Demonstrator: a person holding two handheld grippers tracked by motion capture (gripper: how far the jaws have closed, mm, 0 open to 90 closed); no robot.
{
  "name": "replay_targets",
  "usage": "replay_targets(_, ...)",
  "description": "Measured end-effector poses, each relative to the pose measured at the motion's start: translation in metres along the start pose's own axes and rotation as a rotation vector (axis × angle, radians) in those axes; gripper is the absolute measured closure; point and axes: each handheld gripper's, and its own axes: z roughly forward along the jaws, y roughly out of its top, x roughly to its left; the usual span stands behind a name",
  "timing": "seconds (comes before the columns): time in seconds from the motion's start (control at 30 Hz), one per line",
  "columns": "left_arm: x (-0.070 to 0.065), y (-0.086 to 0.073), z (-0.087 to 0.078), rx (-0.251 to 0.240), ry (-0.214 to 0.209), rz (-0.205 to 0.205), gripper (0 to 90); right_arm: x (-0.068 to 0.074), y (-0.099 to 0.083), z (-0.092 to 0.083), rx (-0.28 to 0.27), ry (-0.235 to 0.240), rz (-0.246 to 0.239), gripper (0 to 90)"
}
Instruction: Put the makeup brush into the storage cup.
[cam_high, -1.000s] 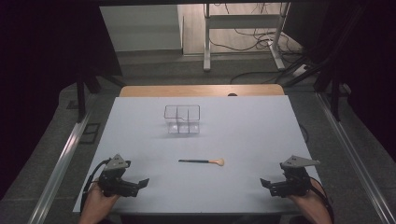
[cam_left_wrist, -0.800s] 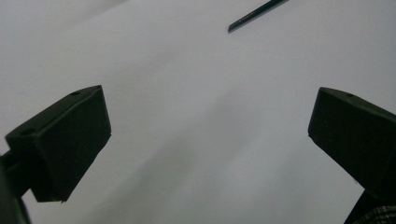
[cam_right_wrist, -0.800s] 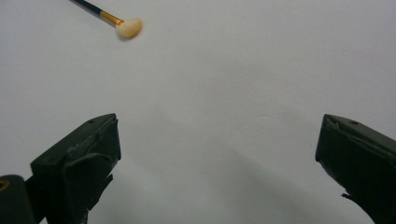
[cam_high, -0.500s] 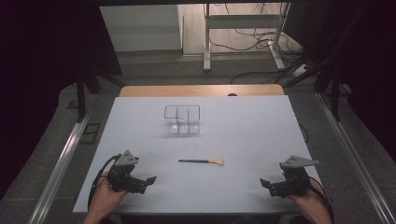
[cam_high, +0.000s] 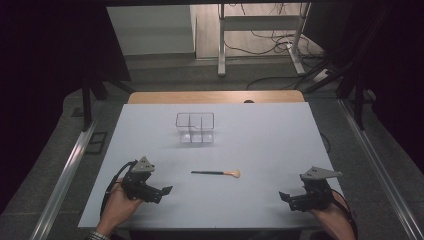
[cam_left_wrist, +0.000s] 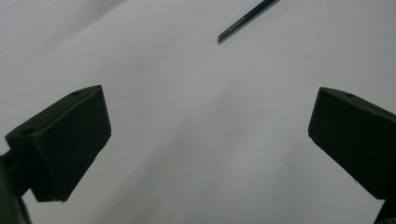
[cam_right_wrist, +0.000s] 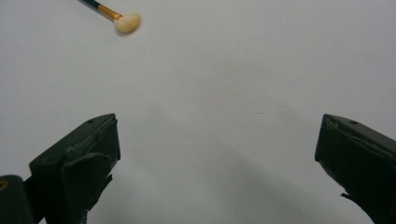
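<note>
A small brush (cam_high: 216, 173) with a dark handle and a pale tip lies flat at the middle of the white table (cam_high: 260, 130). Its handle end (cam_left_wrist: 247, 18) shows at the top of the left gripper view; its pale tip (cam_right_wrist: 127, 22) shows at the top left of the right gripper view. A clear divided box (cam_high: 195, 127) stands behind it. My left gripper (cam_high: 162, 193) sits at the front left, open and empty, pointing toward the brush. My right gripper (cam_high: 286, 198) rests at the front right, open and empty.
A wooden strip (cam_high: 215, 96) runs along the table's far edge. Metal rails (cam_high: 65, 170) flank both sides. A desk frame and cables (cam_high: 260, 35) stand on the floor beyond.
My left gripper has moved right and forward, toward the brush's handle end. The right gripper and the brush have stayed put.
</note>
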Motion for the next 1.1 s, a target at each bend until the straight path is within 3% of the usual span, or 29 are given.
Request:
replay_targets(0.5,-0.002,0.02,0.012,-0.001,-0.016,0.03,0.0,0.0,0.0,0.0,0.005,0.002,-0.003,0.0)
replay_targets(1.1,-0.003,0.038,0.027,0.038,-0.02,0.081,0.0,0.001,0.0,0.001,0.033,-0.007,-0.02,0.0)
